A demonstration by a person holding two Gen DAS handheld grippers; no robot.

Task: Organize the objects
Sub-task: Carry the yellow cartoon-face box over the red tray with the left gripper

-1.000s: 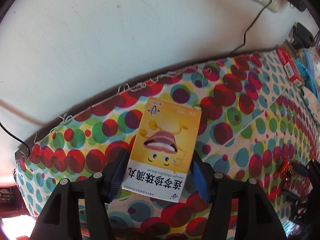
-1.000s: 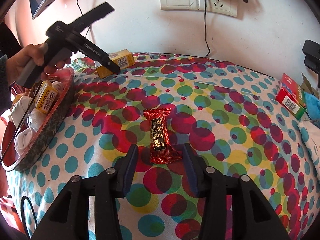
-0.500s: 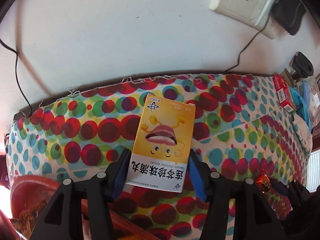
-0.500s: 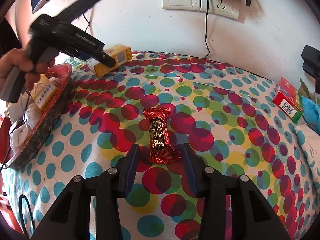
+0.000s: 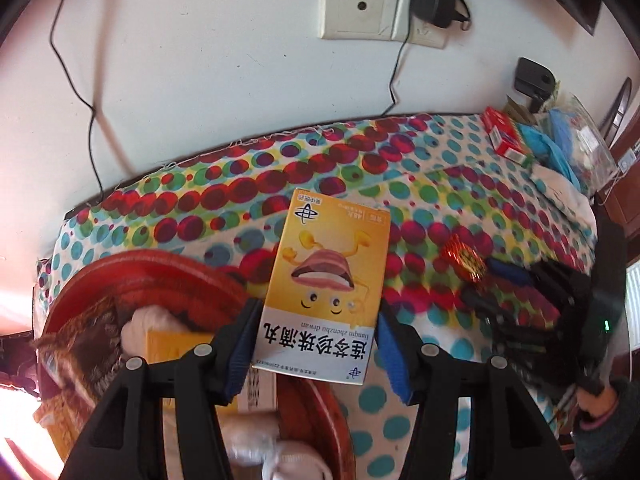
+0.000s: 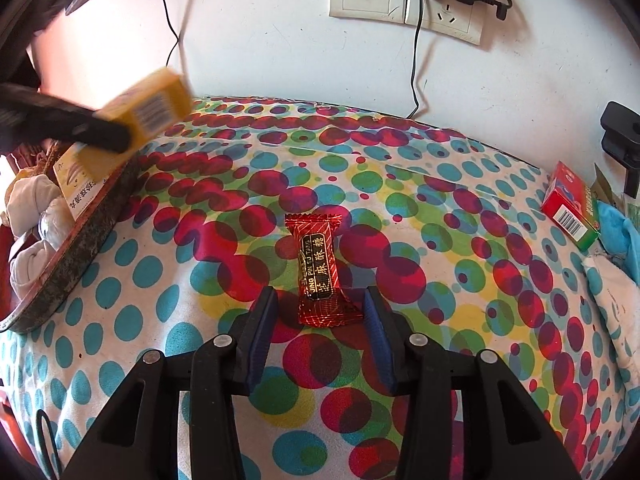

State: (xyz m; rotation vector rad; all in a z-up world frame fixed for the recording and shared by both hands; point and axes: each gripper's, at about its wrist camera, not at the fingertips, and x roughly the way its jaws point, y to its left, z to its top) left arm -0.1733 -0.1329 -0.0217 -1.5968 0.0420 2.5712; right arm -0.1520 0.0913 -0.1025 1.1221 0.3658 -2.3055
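— Polka-dot cloth (image 6: 460,264) covers the whole top, soft and a little rumpled, with a white wall and sockets behind. What has the left gripper (image 5: 316,344) got?

— It is clenched on the yellow medicine box (image 5: 328,280), both blue pads pressed flat on its long sides near the white-banded end, the rest jutting out ahead of the tongs. Below and to the left of them sits the red tray (image 5: 132,268), already holding rolled white socks (image 5: 148,324) and another yellow box (image 5: 176,346).

— How should that box handle?

— Thin glossy card, probably light and nearly hollow. Stiff along its edges, but a hard squeeze on the broad faces could dent it. Gripping the narrow sides, as now, looks sound.

— And the right gripper (image 6: 320,320)?

— Its jaws are apart, straddling the near end of the red candy wrapper (image 6: 320,272), which lies flat on the cloth; neither pad seems to touch it. Crinkly foil, slick, with a firm bar inside by the look of it. I would take it across the middle, not by the crimped ends, which would likely fold and slip.

— Anything else?

— A red and green carton (image 6: 572,208) lies well off to the right of those tongs.
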